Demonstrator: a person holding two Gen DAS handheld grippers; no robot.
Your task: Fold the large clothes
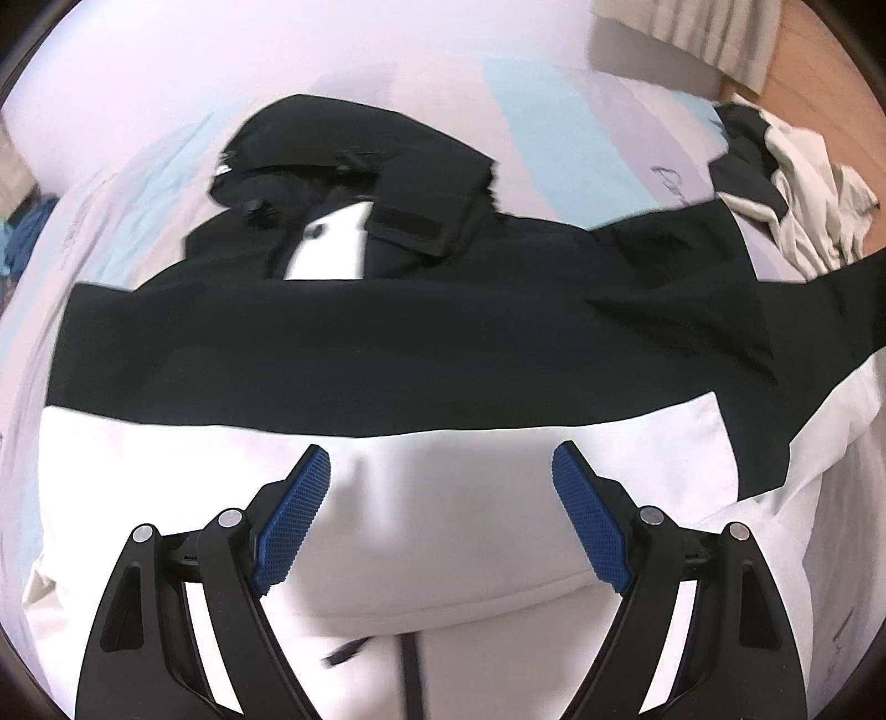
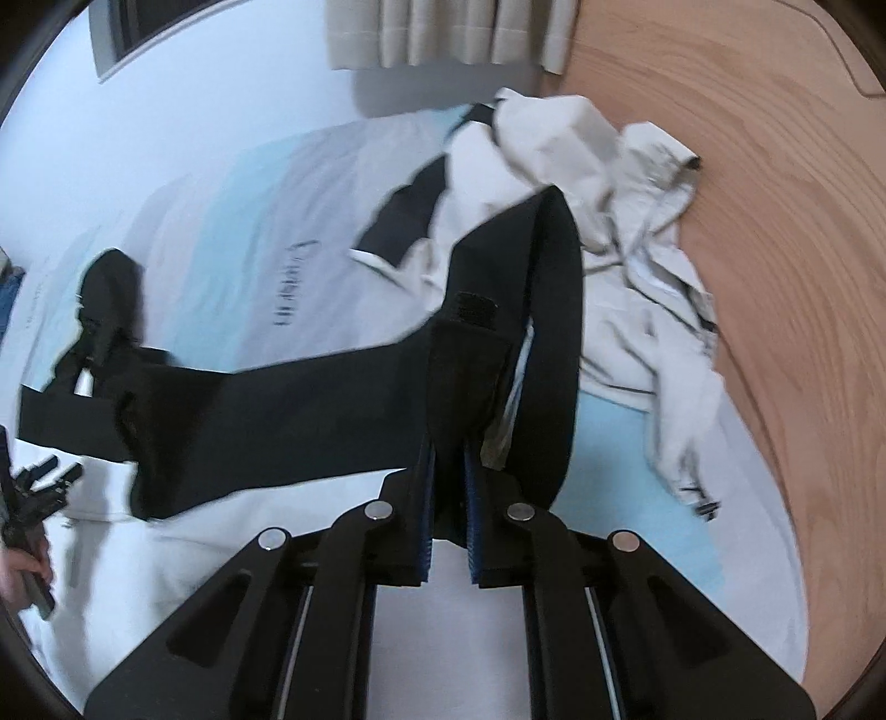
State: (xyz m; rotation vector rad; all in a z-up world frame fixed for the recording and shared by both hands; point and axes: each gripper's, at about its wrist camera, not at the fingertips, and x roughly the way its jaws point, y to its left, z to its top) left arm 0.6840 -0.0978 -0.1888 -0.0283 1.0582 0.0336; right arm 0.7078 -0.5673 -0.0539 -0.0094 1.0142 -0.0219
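Striped bedsheet point(image 2: 232, 232), wood headboard point(image 2: 747, 232), beige curtain point(image 2: 443, 33), white wall point(image 1: 221, 50).

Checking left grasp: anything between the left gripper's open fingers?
Only the jacket's white panel between the left gripper fingers, ungrasped; left wrist view.

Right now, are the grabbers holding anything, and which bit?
The right gripper is shut on the jacket's black sleeve, at its cuff end. The left gripper is open over the jacket, holding nothing.

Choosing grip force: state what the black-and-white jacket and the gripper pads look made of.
Jacket: seemingly smooth matte woven synthetic shell; it drapes in broad soft folds without sheen, though the fibre is uncertain. Pads of the left gripper: blue, probably rubber or textured plastic, with a fine dotted grid.
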